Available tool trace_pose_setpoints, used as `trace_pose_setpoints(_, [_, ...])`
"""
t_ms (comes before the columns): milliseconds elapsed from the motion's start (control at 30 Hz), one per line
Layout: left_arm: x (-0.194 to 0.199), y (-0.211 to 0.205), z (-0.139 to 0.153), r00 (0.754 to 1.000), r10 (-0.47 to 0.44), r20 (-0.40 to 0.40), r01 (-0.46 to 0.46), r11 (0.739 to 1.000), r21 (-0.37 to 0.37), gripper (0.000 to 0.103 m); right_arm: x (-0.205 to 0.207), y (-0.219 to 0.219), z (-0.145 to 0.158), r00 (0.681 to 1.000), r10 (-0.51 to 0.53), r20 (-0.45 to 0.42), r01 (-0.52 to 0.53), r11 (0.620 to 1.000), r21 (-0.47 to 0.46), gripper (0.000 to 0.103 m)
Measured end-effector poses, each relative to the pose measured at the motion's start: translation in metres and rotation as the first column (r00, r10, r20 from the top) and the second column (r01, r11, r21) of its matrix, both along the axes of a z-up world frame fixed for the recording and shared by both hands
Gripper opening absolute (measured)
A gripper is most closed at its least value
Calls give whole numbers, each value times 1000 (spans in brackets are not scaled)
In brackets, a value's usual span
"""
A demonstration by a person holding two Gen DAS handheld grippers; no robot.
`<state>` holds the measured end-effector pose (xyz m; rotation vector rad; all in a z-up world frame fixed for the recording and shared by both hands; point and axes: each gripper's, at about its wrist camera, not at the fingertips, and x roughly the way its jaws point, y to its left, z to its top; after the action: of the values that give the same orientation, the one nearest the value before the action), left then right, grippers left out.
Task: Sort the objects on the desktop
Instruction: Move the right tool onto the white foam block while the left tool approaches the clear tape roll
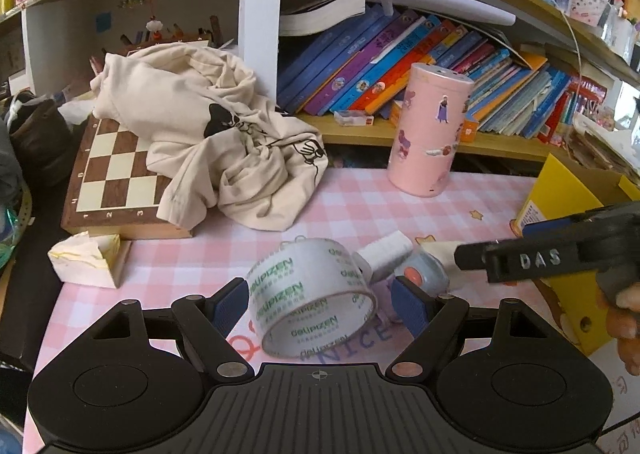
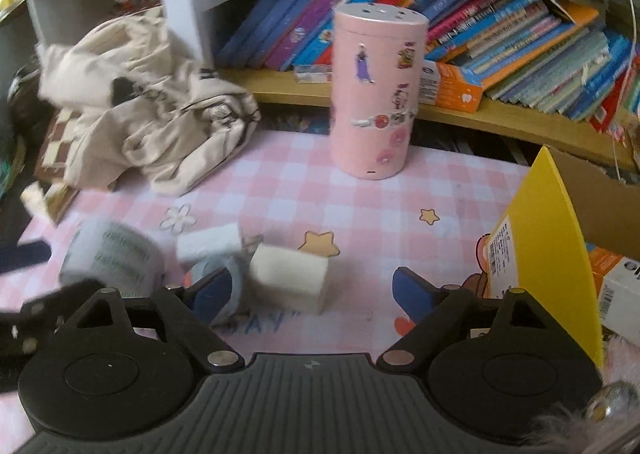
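Lying on its side on the pink checked mat [image 1: 340,205]: the clear tape roll [image 1: 310,296], sitting between the blue pads of the left gripper [image 1: 320,304]. Jaws standing apart there, pads close to the roll on both sides, not pressing on it as far as can be seen. Lying just beyond the roll: a white block [image 1: 386,254] and a small grey roll [image 1: 426,276], touching each other.

Reaching in from the right in the left view: the right gripper [image 2: 312,290], jaws standing wide apart, nothing clamped. Sitting between its fingers, nearer the left pad: a cream sponge block [image 2: 290,280], resting on the mat.

Standing upright further back: a pink sticker-covered cylinder [image 2: 376,93]. Waiting at the right edge: a yellow cardboard box [image 2: 548,254]. Lying at the left: a crumpled cream cloth [image 1: 216,133], partly covering a chessboard [image 1: 112,173].
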<state>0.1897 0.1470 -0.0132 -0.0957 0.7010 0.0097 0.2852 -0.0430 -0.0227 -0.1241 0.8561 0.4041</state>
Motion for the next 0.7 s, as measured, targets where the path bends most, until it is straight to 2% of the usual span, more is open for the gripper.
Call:
trace_pose_setpoints(200, [7,2,-5,1000,3,-11,-3,1000,-2,81,26,6,-10,997,-44,-63,45,999,20,83])
trace_pose_setpoints(333, [10,2,-8,1000,7,-20,-7,1000,-1,81,41,8,-21,985,-78,-152,88,994,57,73])
trace_pose_setpoints(700, [19,1,-17,1000,5,-27,-5,1000,10,82,59,8,-37,956,-85,-280,126,983,133,77])
